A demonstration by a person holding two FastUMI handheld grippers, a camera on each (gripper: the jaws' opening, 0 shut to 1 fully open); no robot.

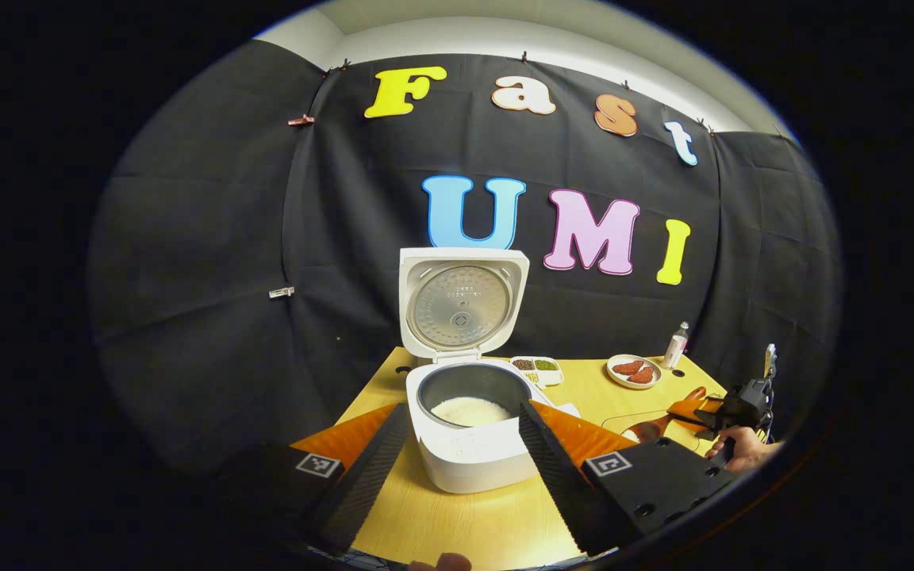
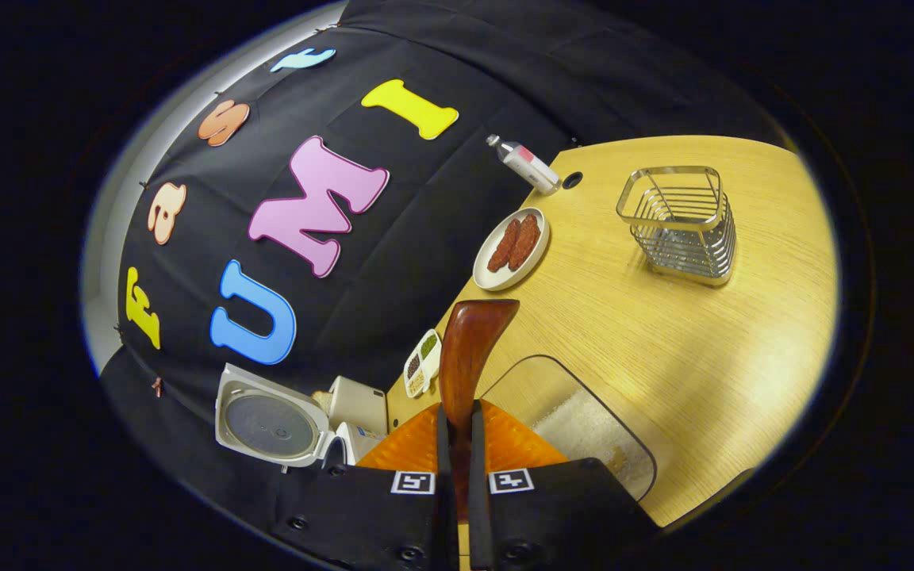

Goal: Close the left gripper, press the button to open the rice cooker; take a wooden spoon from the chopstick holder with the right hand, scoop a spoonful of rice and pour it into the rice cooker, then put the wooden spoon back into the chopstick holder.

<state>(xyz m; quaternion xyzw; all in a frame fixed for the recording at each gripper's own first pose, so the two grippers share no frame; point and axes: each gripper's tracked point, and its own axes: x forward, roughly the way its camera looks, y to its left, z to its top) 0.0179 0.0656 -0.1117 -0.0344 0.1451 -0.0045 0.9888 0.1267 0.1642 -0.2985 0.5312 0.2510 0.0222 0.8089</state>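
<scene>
No legible text anywhere. Faint embossed marks on round metal inner plate of white rice cooker lid (image 1: 462, 305), too small to read. Label on small clear bottle (image 2: 528, 163), too blurred. Square black-and-white coded markers (image 2: 412, 481) on gripper bodies.

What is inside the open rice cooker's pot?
In the left gripper view, the rice cooker stands with its lid up. White rice lies in the dark inner pot; the front rim hides the pot's near bottom.
</scene>
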